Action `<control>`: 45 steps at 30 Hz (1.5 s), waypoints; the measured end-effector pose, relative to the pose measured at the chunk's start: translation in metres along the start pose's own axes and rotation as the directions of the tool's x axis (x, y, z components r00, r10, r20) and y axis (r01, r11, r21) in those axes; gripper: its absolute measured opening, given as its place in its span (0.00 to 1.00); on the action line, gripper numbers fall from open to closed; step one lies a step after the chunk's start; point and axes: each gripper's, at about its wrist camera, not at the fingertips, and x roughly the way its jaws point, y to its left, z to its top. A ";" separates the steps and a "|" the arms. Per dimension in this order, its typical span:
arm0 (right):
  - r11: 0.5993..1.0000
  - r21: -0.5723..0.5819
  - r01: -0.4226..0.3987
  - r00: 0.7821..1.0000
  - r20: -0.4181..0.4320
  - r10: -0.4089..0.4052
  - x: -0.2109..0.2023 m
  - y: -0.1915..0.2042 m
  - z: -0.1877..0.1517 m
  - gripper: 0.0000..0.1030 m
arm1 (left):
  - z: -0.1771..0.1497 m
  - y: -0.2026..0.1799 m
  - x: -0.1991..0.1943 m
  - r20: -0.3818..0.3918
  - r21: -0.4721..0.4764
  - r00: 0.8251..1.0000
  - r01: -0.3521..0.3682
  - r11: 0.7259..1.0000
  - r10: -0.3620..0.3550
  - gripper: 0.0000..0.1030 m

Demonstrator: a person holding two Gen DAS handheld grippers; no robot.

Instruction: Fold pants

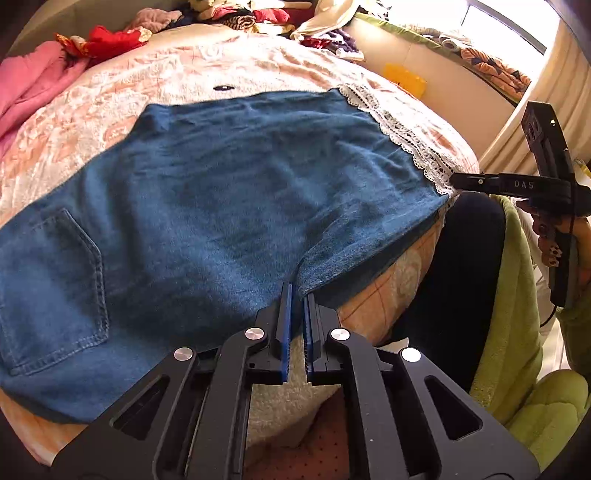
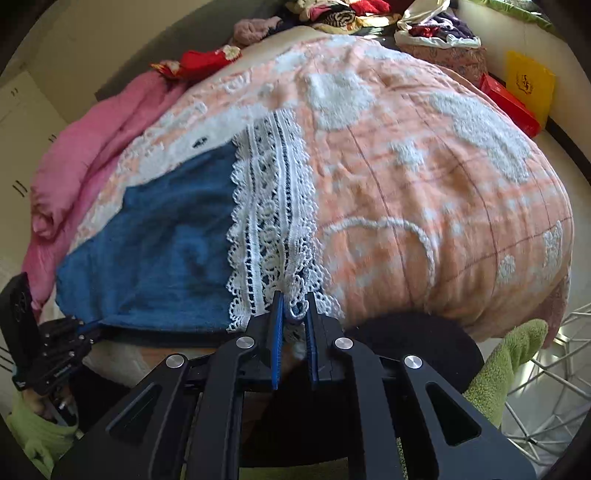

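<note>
Blue denim pants lie spread on the bed, apparently folded leg over leg; further folds remain. The left hand-held gripper is clenched on the near denim edge. The right hand-held gripper grasps the white lace hem. Only the left wrist view shows the back pocket; only the right wrist view shows the lace pinched between the blue pads.

Clothes pile across bed's far edge
</note>
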 end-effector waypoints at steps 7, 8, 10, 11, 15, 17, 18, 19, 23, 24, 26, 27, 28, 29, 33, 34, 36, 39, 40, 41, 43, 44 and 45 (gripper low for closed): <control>0.996 -0.023 0.088 0.996 -0.006 -0.089 -0.003 -0.002 -0.003 0.23 | -0.004 0.001 -0.003 -0.010 -0.018 1.000 0.014 1.000 -0.014 0.11; 0.993 -0.037 0.116 0.993 0.022 -0.115 -0.010 0.000 -0.002 0.24 | -0.005 0.002 -0.005 -0.008 -0.024 1.000 0.012 1.000 -0.012 0.20; 0.988 -0.066 0.140 0.988 0.069 -0.135 -0.022 0.004 0.000 0.26 | -0.008 0.003 -0.015 0.009 -0.039 1.000 0.010 0.999 -0.009 0.27; 0.987 -0.095 0.130 0.988 0.097 -0.120 -0.028 0.009 0.002 0.28 | -0.009 0.005 -0.021 0.020 -0.047 1.000 0.008 0.999 -0.007 0.28; 0.972 -0.226 0.060 0.995 0.092 -0.040 -0.025 0.039 0.003 0.38 | -0.014 0.029 -0.043 0.067 -0.129 0.997 -0.036 0.991 0.045 0.40; 0.957 -0.289 0.022 0.999 0.048 -0.008 -0.011 0.056 0.003 0.38 | -0.017 0.055 -0.047 0.056 -0.211 0.991 -0.111 0.971 0.125 0.45; 0.952 -0.307 0.008 1.000 0.029 0.001 -0.005 0.063 0.004 0.38 | -0.018 0.064 -0.047 0.042 -0.238 0.986 -0.147 0.960 0.162 0.48; 0.947 -0.320 0.001 1.000 0.010 0.003 0.002 0.070 0.005 0.38 | -0.020 0.074 -0.047 0.028 -0.267 0.979 -0.186 0.945 0.201 0.50; 0.948 -0.317 0.039 0.995 -0.075 -0.066 0.030 0.072 0.004 0.38 | -0.024 0.108 -0.053 0.008 -0.328 0.939 -0.322 0.888 0.344 0.55; 0.952 -0.304 0.046 0.993 -0.089 -0.076 0.034 0.068 0.001 0.38 | -0.024 0.114 -0.054 0.007 -0.334 0.927 -0.350 0.875 0.374 0.55; 0.959 -0.282 0.036 0.993 -0.095 -0.065 0.034 0.060 -0.001 0.38 | -0.025 0.131 -0.055 0.005 -0.353 0.921 -0.364 0.862 0.390 0.55; 0.964 -0.265 0.022 0.994 -0.094 -0.048 0.033 0.057 -0.001 0.38 | -0.025 0.136 -0.054 0.005 -0.360 0.919 -0.367 0.858 0.395 0.55; 0.966 -0.257 0.020 0.994 -0.095 -0.046 0.033 0.055 -0.003 0.38 | -0.026 0.140 -0.053 0.008 -0.367 0.919 -0.363 0.856 0.393 0.55; 0.967 -0.253 0.015 0.994 -0.097 -0.041 0.034 0.053 -0.005 0.38 | -0.026 0.142 -0.052 0.008 -0.372 0.922 -0.358 0.857 0.388 0.55; 0.963 -0.269 0.002 0.996 -0.091 -0.027 0.029 0.056 -0.003 0.38 | -0.022 0.136 -0.058 0.022 -0.377 0.919 -0.356 0.855 0.393 0.55; 0.962 -0.272 -0.010 0.997 -0.078 -0.012 0.023 0.056 -0.003 0.38 | -0.020 0.131 -0.064 0.048 -0.375 0.926 -0.331 0.866 0.375 0.55; 0.959 -0.280 -0.032 0.999 -0.043 0.020 0.011 0.059 0.001 0.39 | -0.016 0.119 -0.072 0.080 -0.355 0.930 -0.310 0.882 0.359 0.57; 0.952 -0.302 -0.055 0.998 -0.014 0.053 0.010 0.070 0.010 0.41 | -0.005 0.100 -0.070 0.101 -0.324 0.943 -0.269 0.907 0.316 0.65; 0.950 -0.308 -0.060 0.998 -0.016 0.058 0.012 0.072 0.011 0.42 | 0.000 0.093 -0.066 0.106 -0.306 0.950 -0.251 0.918 0.295 0.66; 0.948 -0.313 -0.066 0.998 -0.021 0.063 0.014 0.075 0.014 0.43 | 0.003 0.088 -0.062 0.106 -0.290 0.953 -0.245 0.925 0.285 0.69; 0.941 -0.328 -0.079 0.997 -0.041 0.069 0.024 0.080 0.017 0.43 | 0.009 0.079 -0.048 0.091 -0.248 0.952 -0.261 0.933 0.291 0.72; 0.941 -0.330 -0.070 0.997 -0.052 0.056 0.029 0.082 0.019 0.44 | 0.010 0.078 -0.042 0.080 -0.234 0.953 -0.268 0.934 0.293 0.72; 0.944 -0.327 -0.052 0.997 -0.073 0.030 0.037 0.081 0.019 0.45 | 0.011 0.077 -0.034 0.065 -0.224 0.954 -0.272 0.936 0.293 0.73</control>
